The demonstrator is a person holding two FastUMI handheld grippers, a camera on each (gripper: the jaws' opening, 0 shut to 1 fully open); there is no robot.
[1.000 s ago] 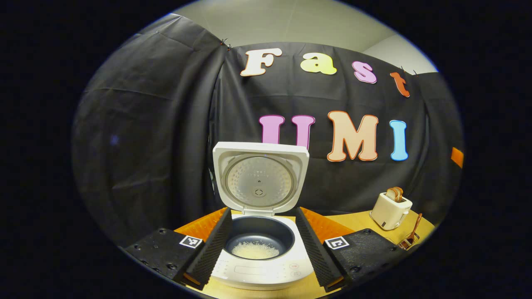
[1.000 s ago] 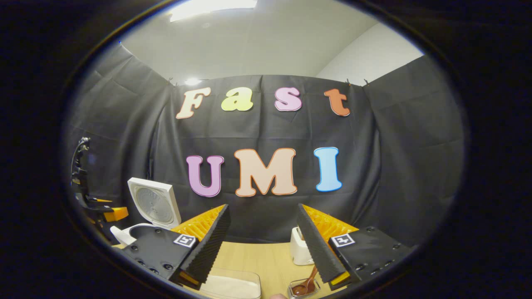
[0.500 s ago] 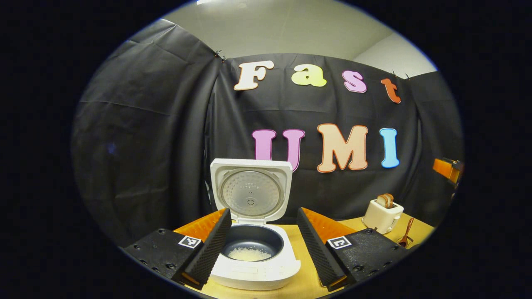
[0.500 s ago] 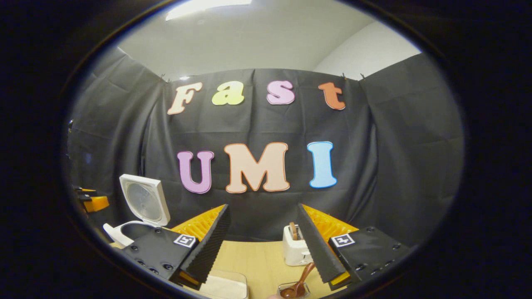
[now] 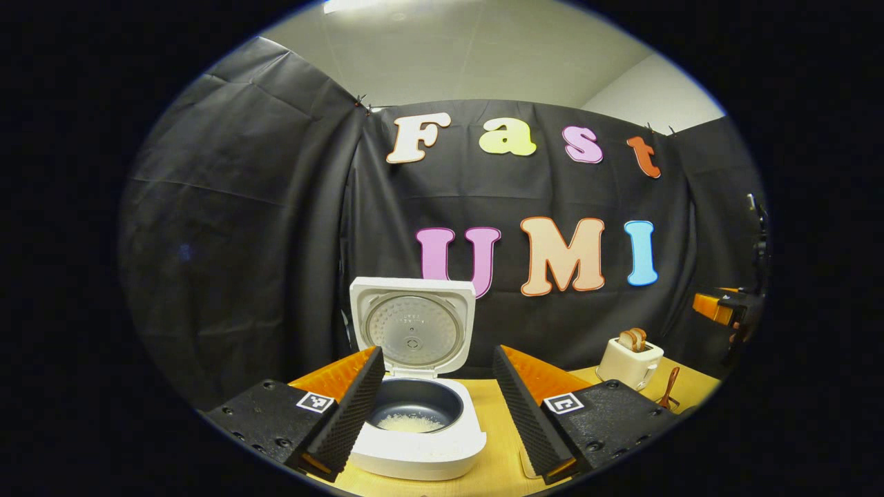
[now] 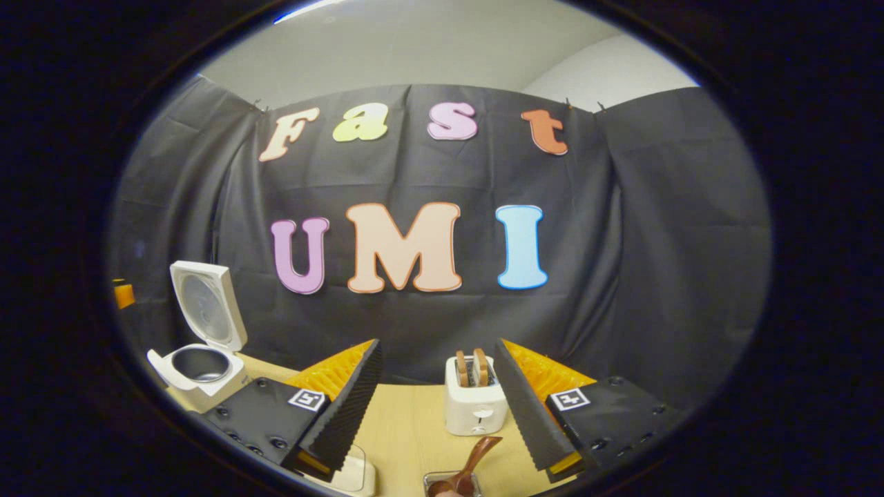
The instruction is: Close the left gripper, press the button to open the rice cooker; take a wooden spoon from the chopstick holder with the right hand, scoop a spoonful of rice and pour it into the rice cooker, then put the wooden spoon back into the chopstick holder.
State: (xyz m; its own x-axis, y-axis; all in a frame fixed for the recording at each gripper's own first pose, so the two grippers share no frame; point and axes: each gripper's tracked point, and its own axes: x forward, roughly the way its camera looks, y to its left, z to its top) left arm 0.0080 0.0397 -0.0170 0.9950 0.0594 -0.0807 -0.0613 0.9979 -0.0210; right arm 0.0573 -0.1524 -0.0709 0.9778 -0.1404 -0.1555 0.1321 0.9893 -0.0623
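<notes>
On my left gripper (image 5: 434, 414) the jaws are spread wide with nothing between the ribbed pads. Just past them, framed between the two fingers in the left gripper view, sits the white rice cooker (image 5: 414, 428) on the wooden table (image 5: 497, 469); its lid (image 5: 412, 324) stands upright and open, and I can see a thin layer of rice (image 5: 409, 423) at the bottom of the dark inner pot. Off to the right and farther back stands a white toaster (image 5: 628, 362) with bread slices in it, and beside it a wooden spoon (image 5: 670, 386) rises from its holder. At the far right edge the other gripper's orange body (image 5: 718, 308) hangs above the table.

My right gripper (image 6: 437, 407) is likewise spread open and holds nothing. Closest to it, at the bottom of the right gripper view, the wooden spoon (image 6: 475, 459) leans in the chopstick holder (image 6: 442, 478), handle tilted up to the right, untouched by either finger. A white container's corner (image 6: 358, 476) peeks beside my left finger. Beyond the spoon is the toaster (image 6: 474, 404), and the open rice cooker (image 6: 197, 366) sits far off to the left.
</notes>
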